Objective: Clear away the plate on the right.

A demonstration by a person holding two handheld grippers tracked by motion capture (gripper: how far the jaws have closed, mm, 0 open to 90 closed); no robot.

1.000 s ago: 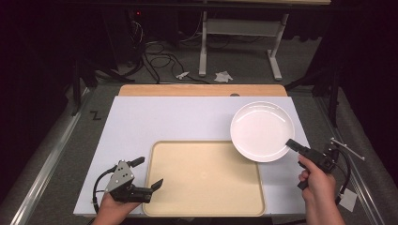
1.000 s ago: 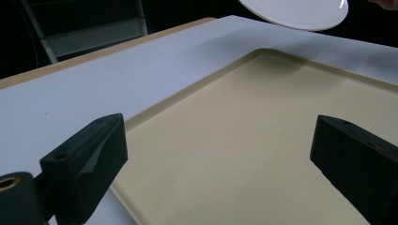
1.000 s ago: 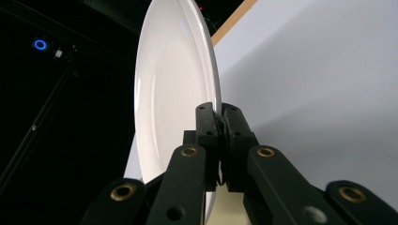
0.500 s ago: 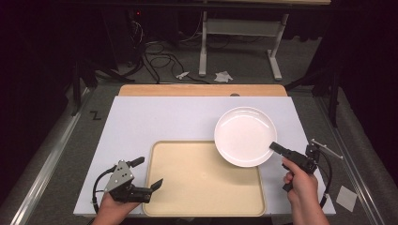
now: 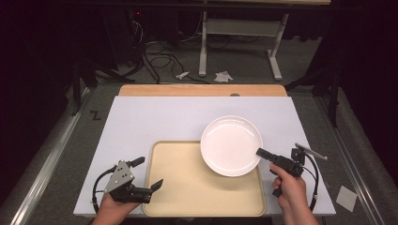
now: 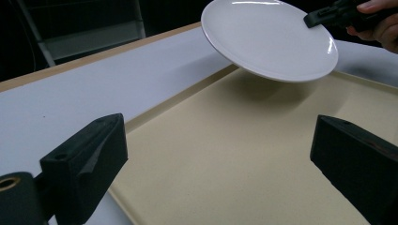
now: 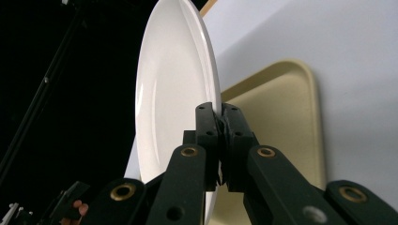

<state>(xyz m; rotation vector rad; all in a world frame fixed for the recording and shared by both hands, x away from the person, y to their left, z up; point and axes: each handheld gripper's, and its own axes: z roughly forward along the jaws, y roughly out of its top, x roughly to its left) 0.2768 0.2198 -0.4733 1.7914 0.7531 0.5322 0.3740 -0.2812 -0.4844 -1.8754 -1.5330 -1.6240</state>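
A white plate hangs in the air above the far right corner of the tan tray. My right gripper is shut on the plate's near right rim. In the right gripper view the two jaws pinch the edge of the plate, with the tray beyond. My left gripper rests at the tray's near left corner, open, with nothing between its jaws. The left gripper view shows the plate tilted above the tray, and the right gripper at its rim.
The tray lies on a white board that covers a wooden table top. Beyond the table are a metal stand, cables and scraps of paper on a grey floor. A white slip lies at the right.
The right hand has carried the plate leftward and a little lower, from beside the tray to above its far right corner. The left gripper has stayed still.
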